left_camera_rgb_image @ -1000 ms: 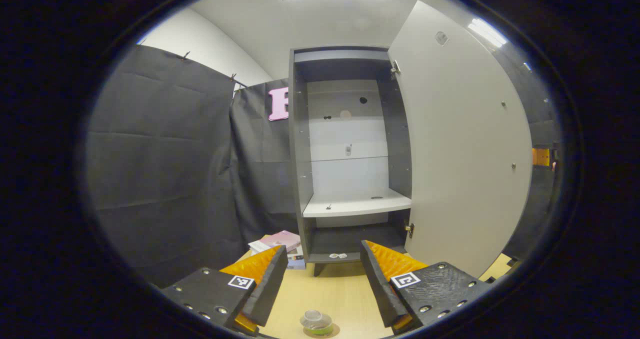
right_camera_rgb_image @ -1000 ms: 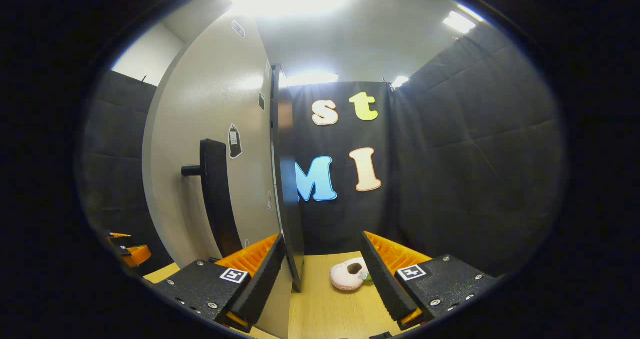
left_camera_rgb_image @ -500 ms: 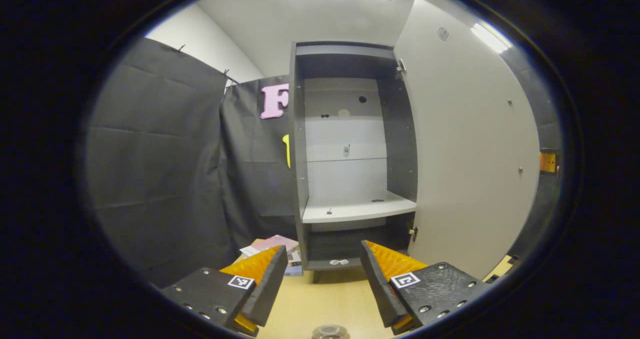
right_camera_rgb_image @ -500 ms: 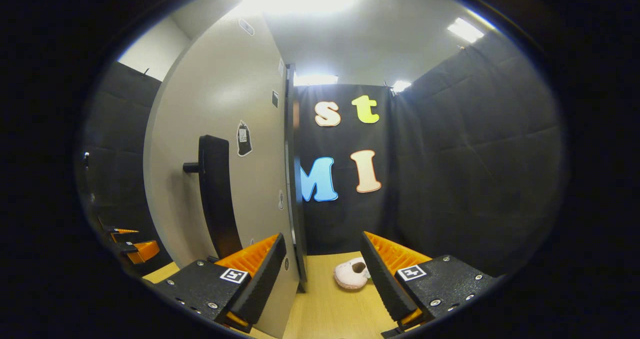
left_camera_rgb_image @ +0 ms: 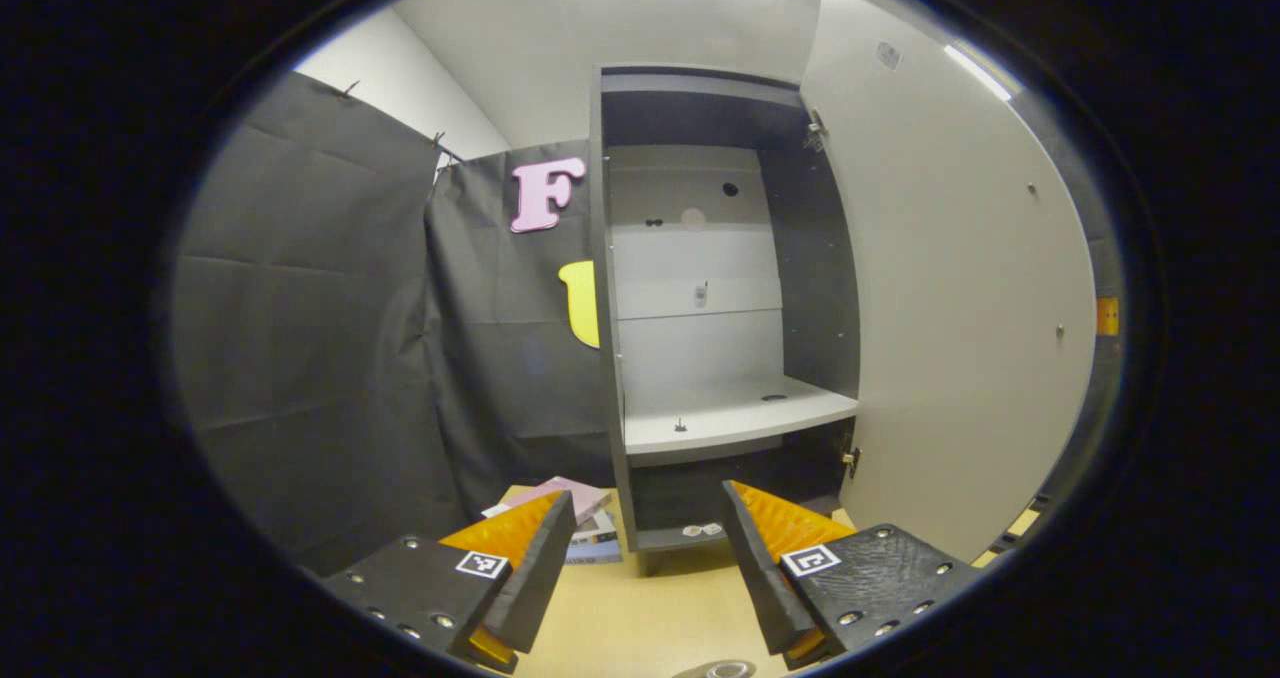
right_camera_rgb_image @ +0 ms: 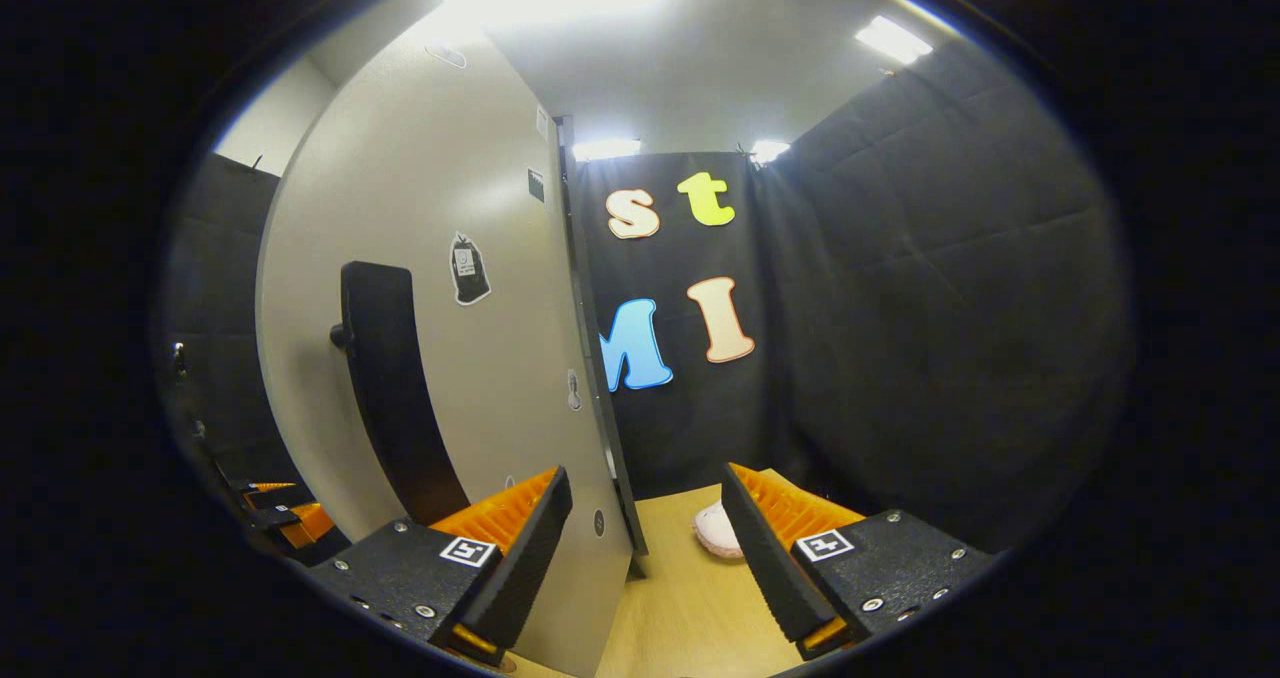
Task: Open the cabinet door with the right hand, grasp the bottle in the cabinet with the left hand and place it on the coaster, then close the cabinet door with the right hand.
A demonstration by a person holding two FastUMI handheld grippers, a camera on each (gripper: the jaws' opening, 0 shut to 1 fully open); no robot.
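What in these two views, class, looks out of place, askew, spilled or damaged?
Nothing is spilled or damaged. The cabinet door stands wide open, its handle beside the open right gripper. The shelf holds no bottle. The left gripper is open too.

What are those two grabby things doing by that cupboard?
A person holds a gripper in each hand. The cabinet door is wide open and the shelf inside has no bottle on it. The left gripper is open and holds nothing, pointing at the cabinet. The right gripper is open too, with the door's edge between its fingers and the black handle close by.
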